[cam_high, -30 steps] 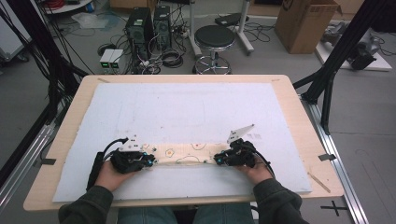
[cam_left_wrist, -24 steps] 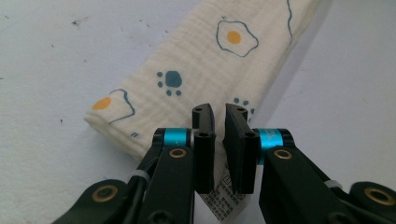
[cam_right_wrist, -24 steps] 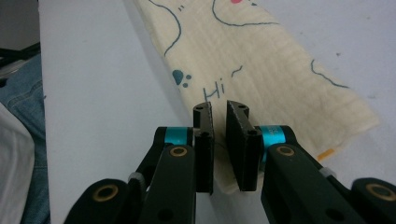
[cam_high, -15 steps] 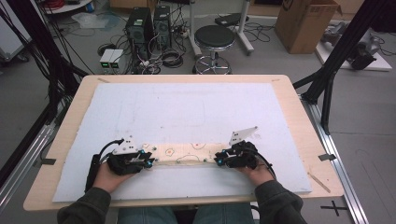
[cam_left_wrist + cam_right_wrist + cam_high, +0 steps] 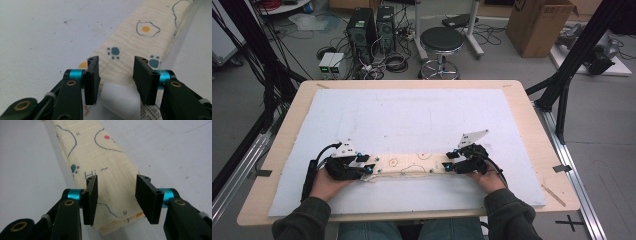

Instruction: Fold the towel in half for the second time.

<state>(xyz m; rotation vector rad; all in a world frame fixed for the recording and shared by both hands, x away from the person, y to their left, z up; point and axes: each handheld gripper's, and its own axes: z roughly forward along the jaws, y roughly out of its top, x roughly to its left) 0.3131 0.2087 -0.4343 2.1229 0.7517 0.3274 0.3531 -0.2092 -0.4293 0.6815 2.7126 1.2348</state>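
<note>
My left gripper and right gripper have just been opening, released now, pads clear of the cloth's ends. The folded cloth lies flat between them near the counter's front edge.

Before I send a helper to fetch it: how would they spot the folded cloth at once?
Look at the white mat covering the wooden table. Near its front edge, a long narrow strip lies crosswise between the left gripper and right gripper. That is the folded cloth: cream fabric printed with fried eggs, blue paw prints and line drawings.
</note>
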